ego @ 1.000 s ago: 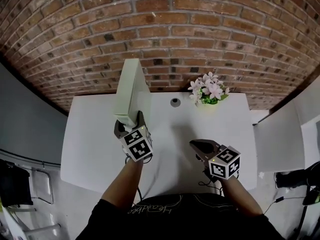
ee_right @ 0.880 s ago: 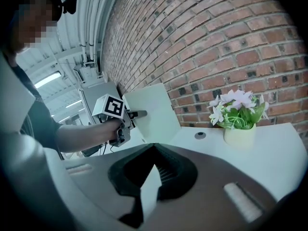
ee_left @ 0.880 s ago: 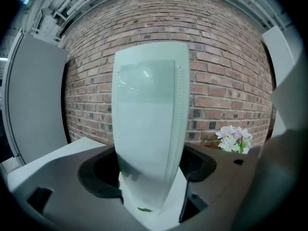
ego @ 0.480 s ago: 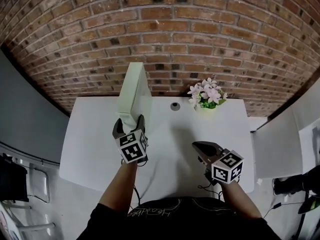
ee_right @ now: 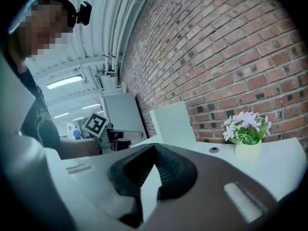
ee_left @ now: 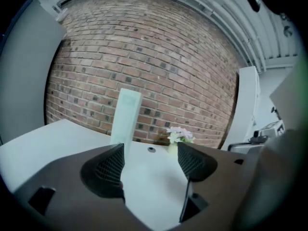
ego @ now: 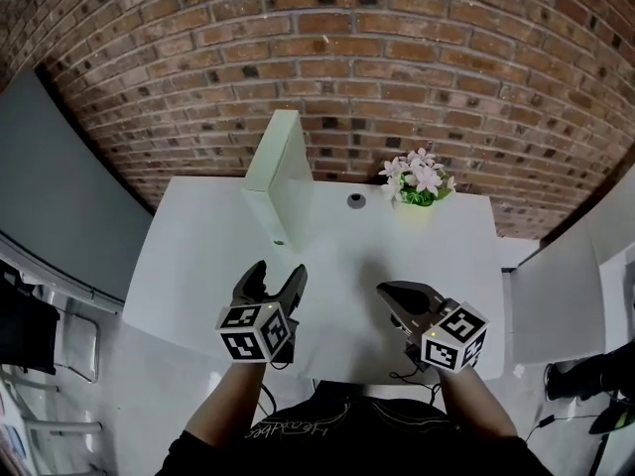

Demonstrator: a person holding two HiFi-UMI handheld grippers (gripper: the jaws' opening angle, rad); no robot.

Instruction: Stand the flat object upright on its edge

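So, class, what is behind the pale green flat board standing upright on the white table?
A red-brown brick wall rises behind the pale green flat board. The board covers the bricks directly behind it and the white table edge there, so any gap cannot be seen.

No readable text, print on black shirt (ego: 349, 436) too blurred

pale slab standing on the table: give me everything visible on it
The pale slab is a thin, plain rectangular panel, whitish green and matte, perhaps foam or plastic. It stands upright on one edge at the rear left of the white table, close to the brick wall and left of the potted flowers. As far as shows, only the table touches it.
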